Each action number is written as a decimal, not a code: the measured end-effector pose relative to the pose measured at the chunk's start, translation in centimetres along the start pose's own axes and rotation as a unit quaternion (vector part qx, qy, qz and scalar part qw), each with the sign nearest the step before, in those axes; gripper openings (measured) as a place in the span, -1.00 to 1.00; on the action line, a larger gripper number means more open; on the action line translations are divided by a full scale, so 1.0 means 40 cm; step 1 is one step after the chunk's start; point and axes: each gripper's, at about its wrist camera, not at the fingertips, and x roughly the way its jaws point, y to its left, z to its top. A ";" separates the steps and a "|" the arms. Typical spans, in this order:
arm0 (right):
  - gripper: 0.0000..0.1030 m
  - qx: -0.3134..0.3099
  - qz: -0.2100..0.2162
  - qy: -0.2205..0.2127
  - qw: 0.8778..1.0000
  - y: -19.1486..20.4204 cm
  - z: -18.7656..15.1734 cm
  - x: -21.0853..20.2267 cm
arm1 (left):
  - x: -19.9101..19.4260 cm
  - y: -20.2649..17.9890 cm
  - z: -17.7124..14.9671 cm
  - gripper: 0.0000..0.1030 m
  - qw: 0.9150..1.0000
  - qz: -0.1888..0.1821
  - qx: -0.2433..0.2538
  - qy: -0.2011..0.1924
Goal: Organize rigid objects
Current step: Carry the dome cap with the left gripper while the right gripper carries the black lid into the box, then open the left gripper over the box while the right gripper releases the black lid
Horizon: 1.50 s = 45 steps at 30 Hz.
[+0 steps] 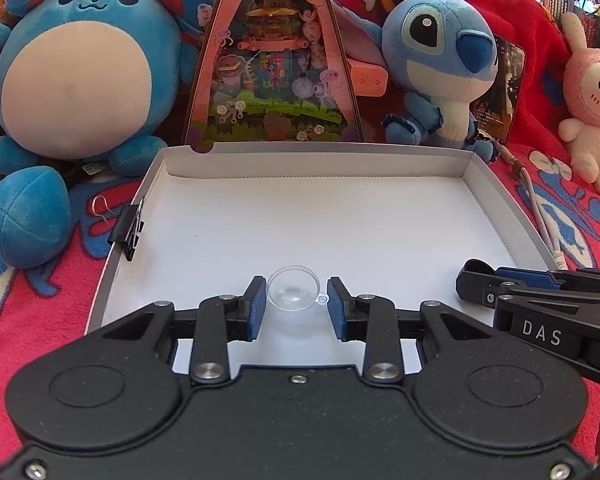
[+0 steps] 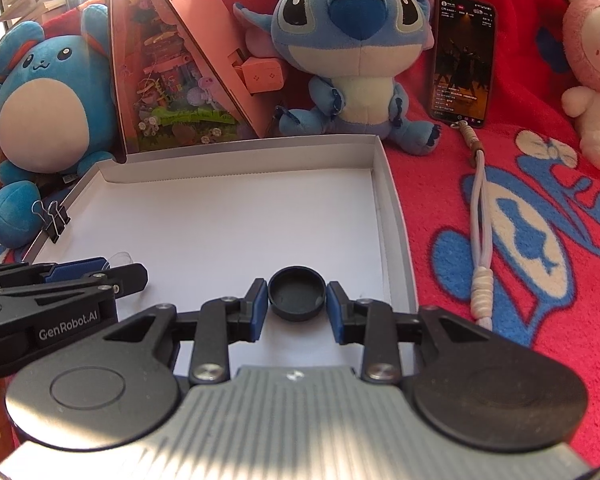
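A clear plastic half-dome (image 1: 294, 294) with a small loop tab sits between the blue pads of my left gripper (image 1: 296, 296), which is shut on it just over the white floor of a shallow cardboard box (image 1: 320, 148). My right gripper (image 2: 297, 296) is shut on a round black cap (image 2: 297, 298), hollow side up, low over the same box (image 2: 384, 200) near its right wall. Each gripper shows from the side in the other's view: the right gripper (image 1: 476, 280) at right, the left gripper (image 2: 120, 270) at left.
A black binder clip (image 1: 129, 229) grips the box's left wall. Behind the box stand a round blue plush (image 1: 76, 80), a pink triangular display box (image 1: 272, 60) and a blue big-eared plush (image 2: 352, 52). A phone (image 2: 462, 60) with a strap and a pink rabbit plush (image 2: 592, 72) lie on the red blanket at right.
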 end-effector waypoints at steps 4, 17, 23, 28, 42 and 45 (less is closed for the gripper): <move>-0.27 0.003 0.001 0.000 1.000 -0.002 -0.001 0.001 | 0.000 0.001 0.000 -0.38 1.000 0.000 -0.001 0.000; 0.13 0.015 0.016 -0.018 1.000 -0.007 -0.005 -0.025 | -0.051 0.007 0.010 -0.21 1.000 -0.011 -0.004 -0.021; 0.45 0.018 0.029 -0.052 0.998 -0.021 -0.007 -0.082 | -0.126 0.015 0.014 0.20 0.998 -0.023 -0.004 -0.058; 0.71 0.022 0.043 -0.079 0.996 -0.039 -0.020 -0.138 | -0.199 0.019 -0.003 0.54 0.995 -0.039 0.010 -0.091; 1.00 -0.021 0.042 -0.150 0.988 -0.031 -0.125 -0.267 | -0.336 0.030 -0.127 0.81 0.986 -0.069 0.028 -0.146; 1.00 -0.028 0.043 -0.156 0.986 -0.027 -0.150 -0.281 | -0.352 0.031 -0.160 0.87 0.985 -0.062 0.035 -0.160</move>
